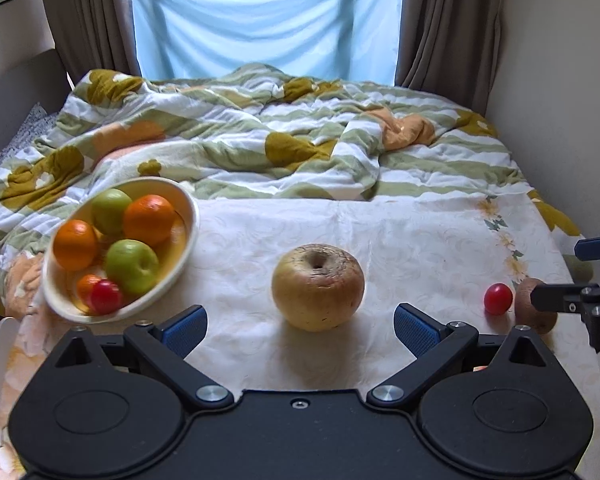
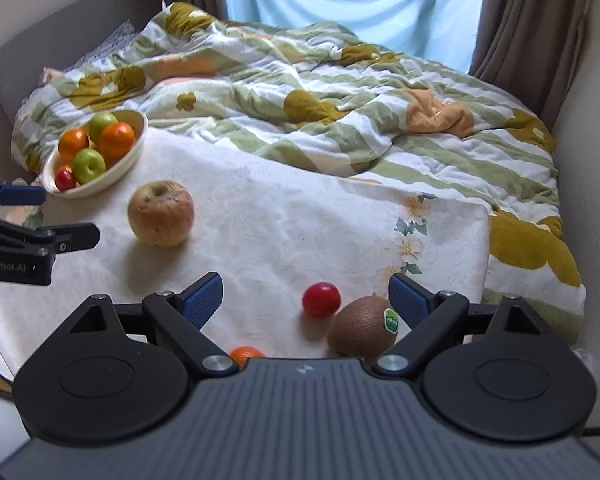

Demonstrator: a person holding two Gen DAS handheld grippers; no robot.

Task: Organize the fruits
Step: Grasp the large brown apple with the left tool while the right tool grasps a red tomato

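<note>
1. Left gripper (image 1: 300, 330): held low over the white tablecloth (image 1: 420, 240), pointing toward the bed. Jaws spread wide, gripping nothing.
2. A large yellowish apple (image 1: 318, 287) stands on the cloth just ahead of the left fingers, centred on their gap but not touching them.
3. Right gripper (image 2: 306, 300): also low and level, jaws wide apart, nothing held.
4. A brown kiwi (image 2: 362, 330) with a green sticker lies close to the right-hand blue pad (image 2: 408, 300); whether they touch cannot be told.
5. A red cherry tomato (image 2: 321, 299) lies just beside the kiwi, between the fingers.
6. A small orange fruit (image 2: 246, 354) shows partly at the gripper body's edge.
7. The cream bowl (image 1: 188, 200) sits at the cloth's far left corner, holding green apples, oranges and a red tomato.
</note>
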